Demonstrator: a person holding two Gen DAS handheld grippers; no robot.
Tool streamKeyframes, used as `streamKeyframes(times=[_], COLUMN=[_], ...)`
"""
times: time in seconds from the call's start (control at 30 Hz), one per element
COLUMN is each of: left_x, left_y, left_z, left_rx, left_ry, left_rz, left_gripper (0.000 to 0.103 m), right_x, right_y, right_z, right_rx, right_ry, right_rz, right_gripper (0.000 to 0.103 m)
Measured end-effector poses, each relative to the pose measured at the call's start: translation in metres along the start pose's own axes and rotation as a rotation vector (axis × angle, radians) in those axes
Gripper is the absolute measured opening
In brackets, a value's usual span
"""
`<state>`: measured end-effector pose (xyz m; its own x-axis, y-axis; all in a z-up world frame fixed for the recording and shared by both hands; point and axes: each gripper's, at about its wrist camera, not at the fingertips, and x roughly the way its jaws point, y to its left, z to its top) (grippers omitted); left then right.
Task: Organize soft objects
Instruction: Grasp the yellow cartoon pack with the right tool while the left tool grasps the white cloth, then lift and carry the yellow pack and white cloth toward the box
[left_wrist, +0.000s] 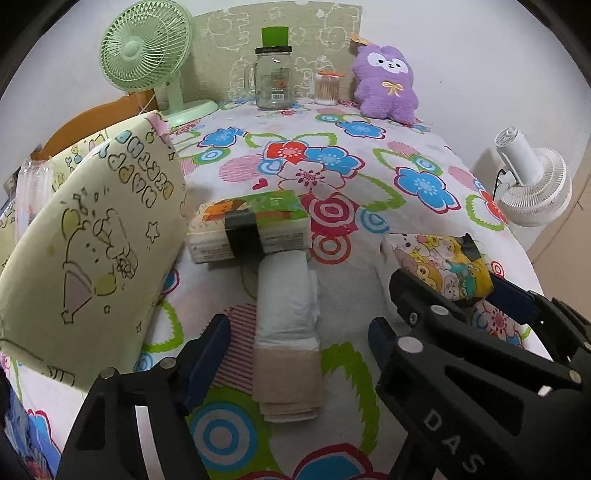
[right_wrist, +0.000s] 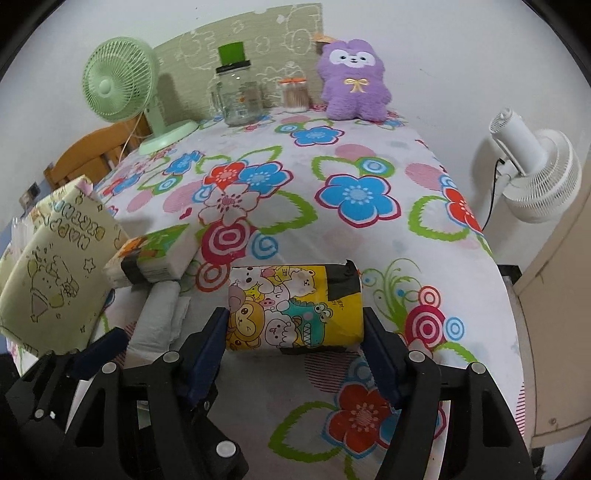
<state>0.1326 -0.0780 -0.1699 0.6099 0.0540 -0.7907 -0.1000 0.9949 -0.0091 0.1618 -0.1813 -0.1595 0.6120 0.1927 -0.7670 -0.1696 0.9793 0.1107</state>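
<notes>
My right tool (right_wrist: 295, 325) is clamped on the yellow tissue pack (right_wrist: 295, 306), one blue pad pressed to each short end. The pack is soft and plump, printed with cartoon animals, with black tape on its far right corner; it lies near the front edge of the table (right_wrist: 369, 177), which is covered with a flowered cloth.

My left tool (left_wrist: 295, 343) stands half-open around the folded cloth roll (left_wrist: 286, 325), its pads apart from it on both sides. The roll is white and quilted, beige at the near end, pointing away from me. Its far end touches a green tissue pack (left_wrist: 251, 225) bound with black tape. A pale yellow pillow (left_wrist: 92, 243) leans at the table's left edge. A purple plush toy (left_wrist: 386, 83) sits at the far edge.
</notes>
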Motion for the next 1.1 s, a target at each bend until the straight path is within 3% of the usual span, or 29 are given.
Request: streamKeyframes(times=[0.1, 0.23, 0.43, 1.1], left_x=[0.001, -0.001, -0.002, -0.039], left_y=[-0.002, -0.004, -0.003, -0.002], left_z=[0.002, 0.005, 0.004, 0.002], left_rx=[0.01, 0.029, 0.043, 0.076], left_ry=[-0.002, 0.009, 0.008, -0.056], left_rz=[-0.011, -0.036, -0.061, -0.112], left_gripper=[0.071, 0.047, 0.029, 0.024], right_x=[-0.002, -0.004, -0.007, -0.046], right_y=[-0.001, -0.003, -0.004, 0.001], right_z=[0.001, 0.001, 0.0, -0.006], right_rx=[0.012, 0.029, 0.057, 0.093], right_ry=[-0.007, -0.01, 0.001, -0.054], right_rz=[-0.004, -0.012, -0.017, -0.044], right_gripper=[0.072, 0.072, 0.072, 0.072])
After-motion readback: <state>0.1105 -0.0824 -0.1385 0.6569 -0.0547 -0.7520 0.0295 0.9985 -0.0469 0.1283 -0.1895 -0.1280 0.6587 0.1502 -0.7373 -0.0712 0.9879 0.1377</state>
